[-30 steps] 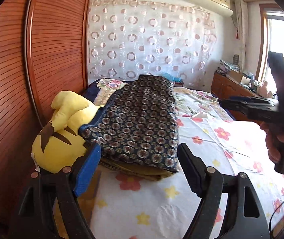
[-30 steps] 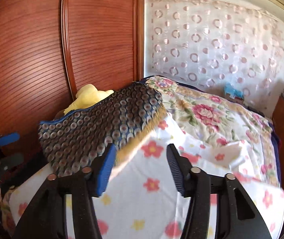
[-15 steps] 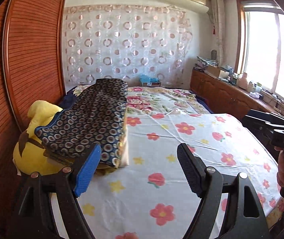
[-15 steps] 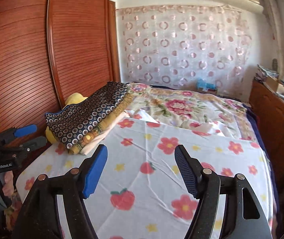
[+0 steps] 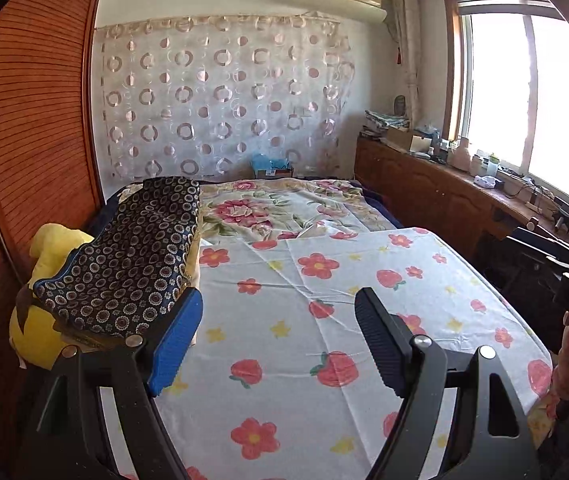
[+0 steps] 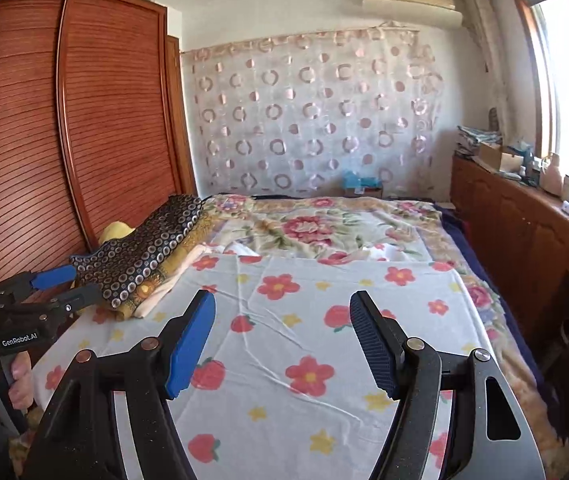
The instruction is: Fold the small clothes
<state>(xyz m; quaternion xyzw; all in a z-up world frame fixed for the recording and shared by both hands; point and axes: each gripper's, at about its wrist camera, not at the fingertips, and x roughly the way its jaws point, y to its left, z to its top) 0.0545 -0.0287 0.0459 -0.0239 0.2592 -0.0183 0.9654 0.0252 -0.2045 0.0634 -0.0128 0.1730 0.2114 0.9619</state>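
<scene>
Folded stack of clothes (image 5: 124, 264), dark ring-patterned piece on top, sits at left edge of bed (image 5: 364, 280), against yellow plush (image 5: 44, 280) beside wardrobe (image 5: 36, 140). Left tongs (image 5: 278, 336) wide open, empty, over flowered sheet just right of stack. Right tongs (image 6: 282, 340) likewise open, nothing between them, above mid-sheet; curtain (image 6: 316, 120) and window (image 5: 524, 100) beyond.

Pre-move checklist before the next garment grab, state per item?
1. Left claw open, nothing held: ok.
2. Right claw open, nothing held: ok.
3. Folded stack at the left bed edge, off the work area: ok.
4. Strawberry-print sheet flat enough to fold on: ok.
5. Next unfolded garment in view: not ok, none visible.
6. Stack stable on the yellow plush toy: cannot tell.
</scene>
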